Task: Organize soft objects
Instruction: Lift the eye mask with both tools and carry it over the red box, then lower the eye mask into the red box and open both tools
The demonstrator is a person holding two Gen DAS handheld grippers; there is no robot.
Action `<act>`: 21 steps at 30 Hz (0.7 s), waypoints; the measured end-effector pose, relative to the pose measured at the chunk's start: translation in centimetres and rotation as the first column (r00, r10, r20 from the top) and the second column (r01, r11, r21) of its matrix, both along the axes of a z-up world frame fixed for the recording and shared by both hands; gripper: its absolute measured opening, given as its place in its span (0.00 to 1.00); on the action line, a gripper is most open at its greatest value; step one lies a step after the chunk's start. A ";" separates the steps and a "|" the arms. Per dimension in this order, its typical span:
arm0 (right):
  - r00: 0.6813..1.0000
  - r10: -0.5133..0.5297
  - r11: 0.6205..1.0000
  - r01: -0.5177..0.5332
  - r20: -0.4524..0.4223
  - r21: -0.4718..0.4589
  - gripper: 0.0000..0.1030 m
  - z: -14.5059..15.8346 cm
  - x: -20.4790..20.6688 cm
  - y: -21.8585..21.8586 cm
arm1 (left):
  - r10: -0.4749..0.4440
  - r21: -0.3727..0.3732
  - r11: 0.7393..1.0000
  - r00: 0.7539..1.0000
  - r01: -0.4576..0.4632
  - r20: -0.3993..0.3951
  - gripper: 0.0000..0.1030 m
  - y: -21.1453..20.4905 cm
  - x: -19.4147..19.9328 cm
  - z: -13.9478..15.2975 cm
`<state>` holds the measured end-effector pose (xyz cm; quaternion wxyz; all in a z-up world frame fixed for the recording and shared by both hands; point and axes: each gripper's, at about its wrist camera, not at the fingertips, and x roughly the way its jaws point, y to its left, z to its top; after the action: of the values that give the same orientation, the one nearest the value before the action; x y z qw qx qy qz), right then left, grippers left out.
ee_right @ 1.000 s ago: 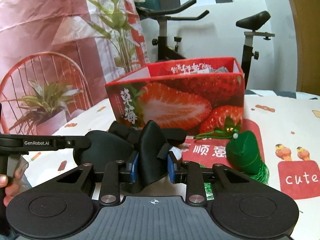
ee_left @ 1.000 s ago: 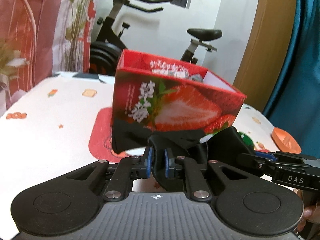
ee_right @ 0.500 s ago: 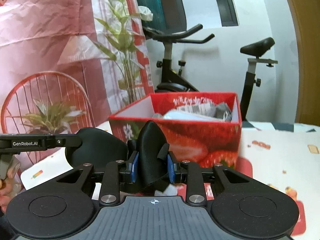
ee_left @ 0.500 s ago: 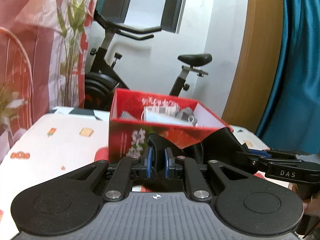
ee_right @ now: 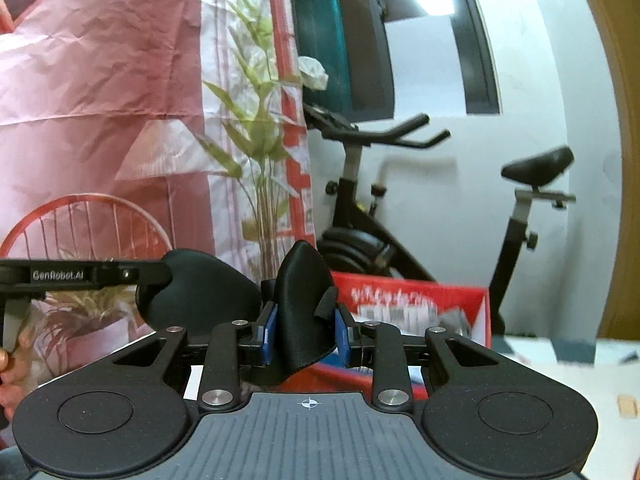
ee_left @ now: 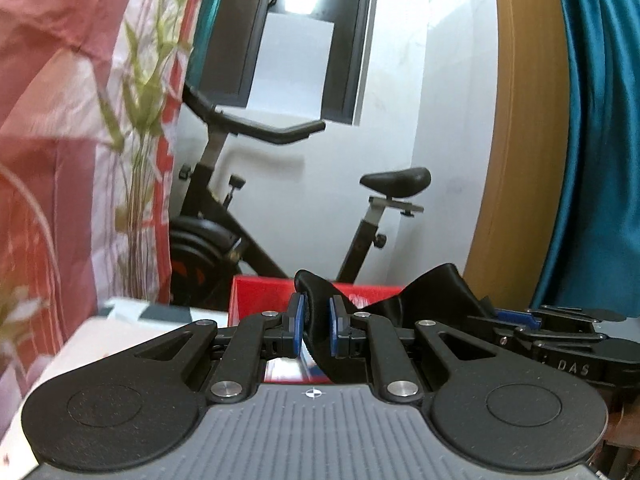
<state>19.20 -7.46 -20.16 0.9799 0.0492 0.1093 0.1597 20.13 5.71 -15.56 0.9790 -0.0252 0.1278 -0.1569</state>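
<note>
Black soft mask (ee_left: 436,288) hangs between both grippers, each jaws pinching one end, just before the red box (ee_right: 416,300) at 12 o'clock. Better carry both ends level over the rim, then release together.

A black exercise bike (ee_left: 280,216) stands against the white wall, its curved handlebars (ee_left: 256,128) toward the left and its saddle (ee_left: 396,180) raised on a metal post. Behind it a dark-framed window (ee_left: 296,36) shows a bright patch of light. A pink and white curtain (ee_right: 100,100) printed with green bamboo leaves hangs on the left, and a red wire-chair motif (ee_right: 84,220) shows low on it. A wooden door frame (ee_left: 520,120) rises on the right, with a teal drape (ee_left: 596,140) just beside it.
</note>
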 end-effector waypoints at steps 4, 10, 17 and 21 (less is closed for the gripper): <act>1.000 -0.009 1.000 0.009 0.012 -0.022 0.26 0.7 2.9 -0.2 | -0.009 0.019 1.000 1.000 0.009 -0.010 0.13 -1.1 3.0 0.2; 0.998 -0.045 0.998 0.043 -0.040 -0.049 0.26 0.4 8.8 -1.3 | -0.013 0.074 0.997 0.999 0.017 -0.050 0.13 -2.7 8.7 -0.6; 0.990 -0.084 0.994 0.075 -0.116 -0.075 0.26 -1.1 14.9 -2.8 | -0.017 0.124 0.992 0.994 0.030 -0.104 0.13 -4.0 14.4 -2.3; 0.975 -0.125 0.987 0.104 -0.185 -0.120 0.26 -2.8 17.8 -3.2 | -0.024 0.143 0.988 0.978 0.054 -0.206 0.13 -4.8 17.1 -4.1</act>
<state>36.95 -10.62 -22.91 0.9736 0.0170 0.2088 0.0910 37.20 0.96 -19.69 0.9566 0.0342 0.2393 -0.1629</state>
